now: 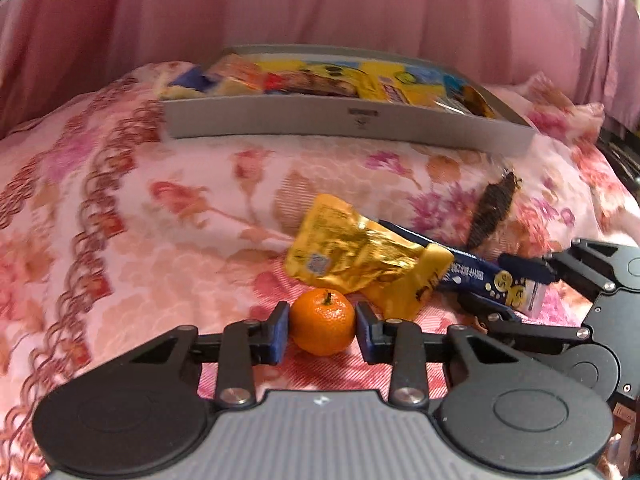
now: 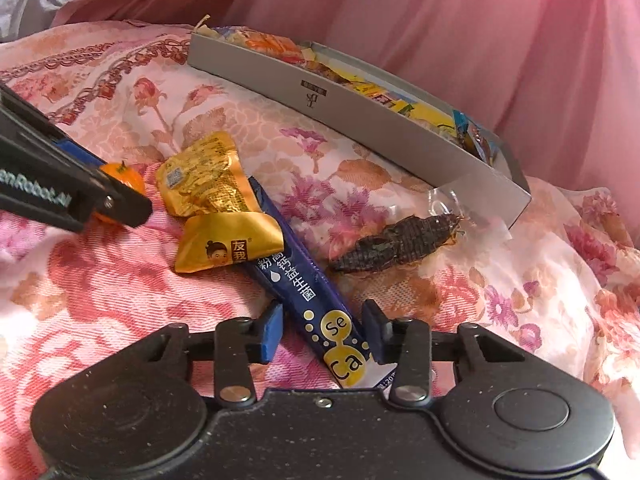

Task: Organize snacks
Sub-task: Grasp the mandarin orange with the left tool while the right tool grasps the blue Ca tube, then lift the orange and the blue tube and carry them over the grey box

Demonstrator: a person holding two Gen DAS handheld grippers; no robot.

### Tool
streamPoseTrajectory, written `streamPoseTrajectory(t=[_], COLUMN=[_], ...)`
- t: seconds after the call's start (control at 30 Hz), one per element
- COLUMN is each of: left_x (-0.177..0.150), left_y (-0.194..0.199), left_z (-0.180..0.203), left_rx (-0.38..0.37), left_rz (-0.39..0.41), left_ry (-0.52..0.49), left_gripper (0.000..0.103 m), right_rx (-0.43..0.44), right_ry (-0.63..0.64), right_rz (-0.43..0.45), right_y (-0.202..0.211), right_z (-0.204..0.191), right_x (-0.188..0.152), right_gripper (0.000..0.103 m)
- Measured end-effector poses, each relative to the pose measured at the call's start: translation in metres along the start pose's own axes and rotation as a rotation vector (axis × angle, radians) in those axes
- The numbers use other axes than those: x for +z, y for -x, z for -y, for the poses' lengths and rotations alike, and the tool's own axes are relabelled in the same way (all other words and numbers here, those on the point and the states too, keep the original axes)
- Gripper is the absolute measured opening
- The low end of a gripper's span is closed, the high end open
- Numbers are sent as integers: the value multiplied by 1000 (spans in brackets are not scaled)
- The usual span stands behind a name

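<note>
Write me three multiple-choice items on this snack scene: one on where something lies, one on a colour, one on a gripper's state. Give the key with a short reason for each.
1. Where does the grey box sit?
A. beyond the loose snacks on the floral cover
B. between the left gripper's fingers
C. on top of the tangerine

2. What colour is the long stick packet?
A. green
B. dark blue
C. white

3. What is the left gripper doing?
A. gaping wide over bare cloth
B. pinching a gold packet
C. closed against the tangerine

Key: 1 A, the box lies farther back than the packets. 2 B, its wrapper is dark blue with yellow circles. 3 C, both pads touch the fruit's sides.
</note>
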State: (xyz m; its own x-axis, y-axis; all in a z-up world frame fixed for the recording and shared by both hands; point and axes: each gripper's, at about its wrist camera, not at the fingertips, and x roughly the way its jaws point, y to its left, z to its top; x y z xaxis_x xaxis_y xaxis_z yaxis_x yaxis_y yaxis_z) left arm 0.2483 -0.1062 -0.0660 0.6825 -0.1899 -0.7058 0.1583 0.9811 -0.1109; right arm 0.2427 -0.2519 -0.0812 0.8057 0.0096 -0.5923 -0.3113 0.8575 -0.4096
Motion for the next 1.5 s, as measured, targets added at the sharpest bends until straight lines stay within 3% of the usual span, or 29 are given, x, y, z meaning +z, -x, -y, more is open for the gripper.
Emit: streamPoseTrajectory(t=[0.1, 0.23, 0.3, 0.4, 0.57, 0.9, 1.07, 1.2, 1.5], left_x=[-4, -8, -12, -15, -14, 2, 16, 20, 46], left_y=[9, 11, 10, 9, 10, 27, 36, 39, 50], left_z=[-8, -16, -17, -17, -15, -11, -8, -6, -6], left_rx=[8, 18, 27, 36, 45, 62, 64, 65, 89], left_rz=[3, -10, -16, -17, -13, 43, 86, 97, 179], left_ry=[20, 32, 33, 35, 31, 32, 27, 20, 23], left_gripper=[38, 38, 38, 38, 38, 38, 38, 38, 38], right_rx=[45, 174, 150, 159, 164, 114, 38, 46, -132], right_ry=[-1, -1, 58, 33, -8, 35, 65, 59, 65], right_rz=[-16, -28, -15, 6, 28, 117, 179, 165, 373], right_y=[12, 28, 27, 19, 10, 26, 36, 33, 47], right_z=[-2, -11, -21, -21, -20, -24, -24, -26, -22], right_x=[2, -6, -6, -2, 3, 5, 4, 2, 14], right_gripper=[41, 42, 44, 45, 36, 27, 24, 24, 24])
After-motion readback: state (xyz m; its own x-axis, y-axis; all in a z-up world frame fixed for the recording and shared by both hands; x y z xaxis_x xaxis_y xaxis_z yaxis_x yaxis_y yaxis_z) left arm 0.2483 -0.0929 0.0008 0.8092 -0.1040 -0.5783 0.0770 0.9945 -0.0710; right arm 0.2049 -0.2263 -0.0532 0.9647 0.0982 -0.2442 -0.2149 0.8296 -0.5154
